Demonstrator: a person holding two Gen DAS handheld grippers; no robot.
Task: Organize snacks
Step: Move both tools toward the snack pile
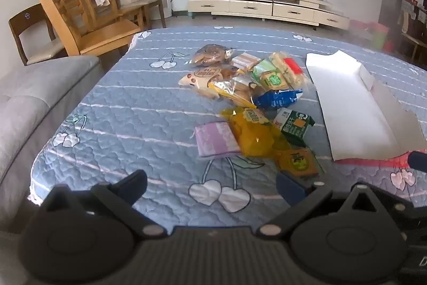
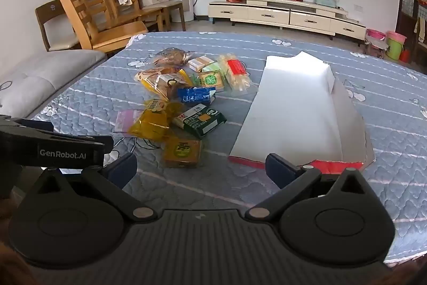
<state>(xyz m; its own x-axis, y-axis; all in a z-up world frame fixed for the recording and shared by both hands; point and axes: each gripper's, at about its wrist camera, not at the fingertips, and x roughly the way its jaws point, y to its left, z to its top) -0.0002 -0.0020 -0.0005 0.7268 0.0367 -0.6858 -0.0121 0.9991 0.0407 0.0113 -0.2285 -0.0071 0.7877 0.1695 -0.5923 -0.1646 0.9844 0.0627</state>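
Both my hand-held grippers, left (image 1: 212,184) and right (image 2: 201,164), jaws wide, nothing held. Snack pile (image 2: 184,95) on quilted surface (image 2: 387,124), white box (image 2: 296,108) just right. Start with nearest orange packet (image 2: 182,152): approach low, pinch flat edges, avoid dragging neighbours.

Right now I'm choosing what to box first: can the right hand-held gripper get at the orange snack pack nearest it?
Probably yes: the right hand-held gripper is open, and the orange snack pack lies uncovered just ahead.
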